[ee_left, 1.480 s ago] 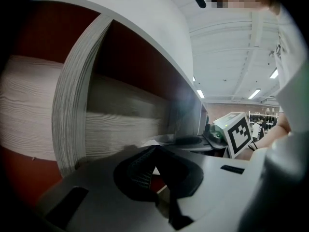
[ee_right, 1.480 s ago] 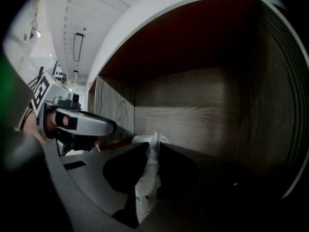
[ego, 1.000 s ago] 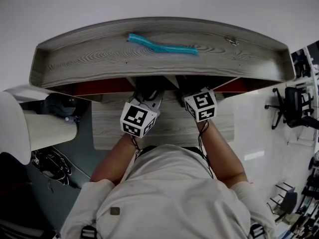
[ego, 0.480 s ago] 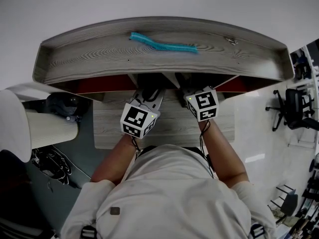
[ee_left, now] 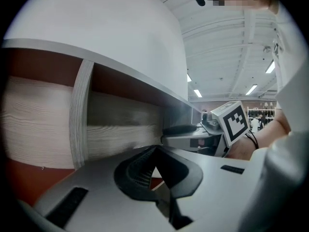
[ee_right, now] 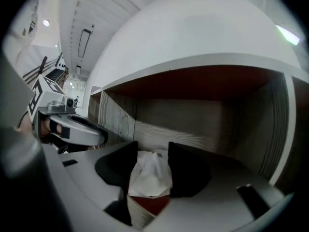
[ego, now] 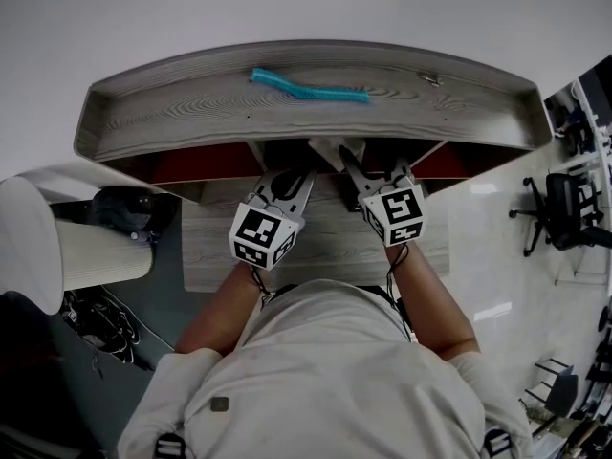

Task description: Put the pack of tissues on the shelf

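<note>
left tongs (ee_left: 153, 153) closed, empty | right tongs (ee_right: 152, 150) opening, tissue pack (ee_right: 150, 178) between | forearms (ego: 225, 304) forward

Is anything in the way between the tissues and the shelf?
Nothing visible is. The pack of tissues is already inside the shelf compartment, between the opening fingers of the right gripper. Whether it rests fully on the board cannot be told.

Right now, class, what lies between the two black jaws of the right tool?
The soft white pack of tissues lies between the jaws of the right tool, which are opening. The right gripper view shows it.
</note>
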A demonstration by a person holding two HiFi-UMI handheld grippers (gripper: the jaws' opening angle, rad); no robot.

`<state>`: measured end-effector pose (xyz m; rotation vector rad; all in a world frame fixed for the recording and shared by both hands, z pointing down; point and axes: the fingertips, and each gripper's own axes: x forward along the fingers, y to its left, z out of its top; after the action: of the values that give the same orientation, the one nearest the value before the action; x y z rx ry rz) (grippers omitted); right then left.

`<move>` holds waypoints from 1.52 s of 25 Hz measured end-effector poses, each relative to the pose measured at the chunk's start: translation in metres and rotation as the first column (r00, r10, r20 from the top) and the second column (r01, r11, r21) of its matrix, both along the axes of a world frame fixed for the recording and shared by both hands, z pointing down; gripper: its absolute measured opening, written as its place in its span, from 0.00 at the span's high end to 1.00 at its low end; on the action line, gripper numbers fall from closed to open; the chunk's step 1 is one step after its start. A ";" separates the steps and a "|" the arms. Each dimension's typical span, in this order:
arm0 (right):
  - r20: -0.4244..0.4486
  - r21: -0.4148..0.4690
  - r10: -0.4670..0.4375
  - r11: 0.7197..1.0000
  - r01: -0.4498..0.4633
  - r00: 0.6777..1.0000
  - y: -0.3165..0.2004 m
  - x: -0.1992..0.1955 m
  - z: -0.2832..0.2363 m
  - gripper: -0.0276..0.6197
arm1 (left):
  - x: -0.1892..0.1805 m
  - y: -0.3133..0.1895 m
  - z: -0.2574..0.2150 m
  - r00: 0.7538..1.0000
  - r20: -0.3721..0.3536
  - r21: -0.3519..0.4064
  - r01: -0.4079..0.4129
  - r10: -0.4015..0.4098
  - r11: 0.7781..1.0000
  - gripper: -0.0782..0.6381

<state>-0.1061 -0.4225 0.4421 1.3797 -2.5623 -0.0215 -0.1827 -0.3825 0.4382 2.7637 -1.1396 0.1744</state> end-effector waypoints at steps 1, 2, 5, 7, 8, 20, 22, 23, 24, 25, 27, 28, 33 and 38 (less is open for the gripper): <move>0.001 -0.001 0.000 1.000 0.000 1.000 0.004 0.000 0.000 0.63 | 0.000 0.001 -0.001 1.000 -0.001 0.001 0.000 0.000 1.000 0.87; 0.002 -0.003 0.000 1.000 0.000 1.000 0.008 0.000 -0.001 0.63 | 0.000 0.003 -0.001 1.000 -0.002 0.001 0.000 0.000 1.000 0.87; 0.006 -0.006 -0.003 1.000 0.003 1.000 0.015 0.001 -0.001 0.63 | 0.001 0.005 -0.004 1.000 -0.003 0.007 0.001 -0.001 1.000 0.87; 0.012 -0.003 0.001 1.000 -0.001 1.000 0.018 0.002 -0.004 0.63 | 0.001 0.008 -0.007 1.000 -0.004 0.012 0.003 -0.003 1.000 0.87; 0.015 0.001 0.004 1.000 -0.004 1.000 0.020 0.004 -0.005 0.63 | 0.002 0.009 -0.008 1.000 -0.004 0.014 0.003 -0.003 1.000 0.87; 0.063 0.010 -0.043 0.999 0.043 0.997 0.049 0.023 -0.008 0.88 | 0.009 0.023 0.000 0.999 -0.020 0.002 0.045 -0.045 0.999 0.87; 0.077 0.009 -0.068 0.998 0.067 0.995 0.059 0.028 -0.009 0.90 | 0.016 0.031 -0.003 0.998 -0.017 0.008 0.057 -0.057 0.998 0.87; 0.083 0.008 -0.080 0.997 0.079 0.993 0.064 0.031 -0.010 0.90 | 0.020 0.035 -0.004 0.998 -0.016 0.009 0.063 -0.063 0.998 0.87; 0.089 0.007 -0.091 0.996 0.091 0.992 0.069 0.035 -0.011 0.91 | 0.025 0.038 -0.006 0.998 -0.016 0.011 0.069 -0.068 0.998 0.87; 0.095 0.007 -0.102 0.995 0.102 0.990 0.074 0.040 -0.013 0.91 | 0.030 0.042 -0.008 0.997 -0.018 0.012 0.073 -0.073 0.997 0.87; 0.104 0.007 -0.126 0.992 0.126 0.987 0.084 0.050 -0.015 0.91 | 0.043 0.050 -0.011 0.997 -0.020 0.015 0.081 -0.080 0.997 0.87; 0.107 0.011 -0.138 0.990 0.138 0.985 0.088 0.056 -0.017 0.92 | 0.049 0.054 -0.013 0.996 -0.020 0.017 0.085 -0.085 0.996 0.87; 0.120 0.037 -0.179 0.984 0.176 0.976 0.114 0.089 -0.023 0.93 | 0.078 0.076 -0.016 0.993 -0.026 0.018 0.120 -0.119 0.993 0.87; 0.117 0.041 -0.244 0.970 0.241 0.963 0.143 0.114 -0.023 0.93 | 0.107 0.104 -0.019 0.988 -0.031 0.027 0.150 -0.149 0.988 0.87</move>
<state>0.0081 -0.2791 0.4188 1.0972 -2.8279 -0.0127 -0.0754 -0.2788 0.4190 2.6817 -1.3461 0.1009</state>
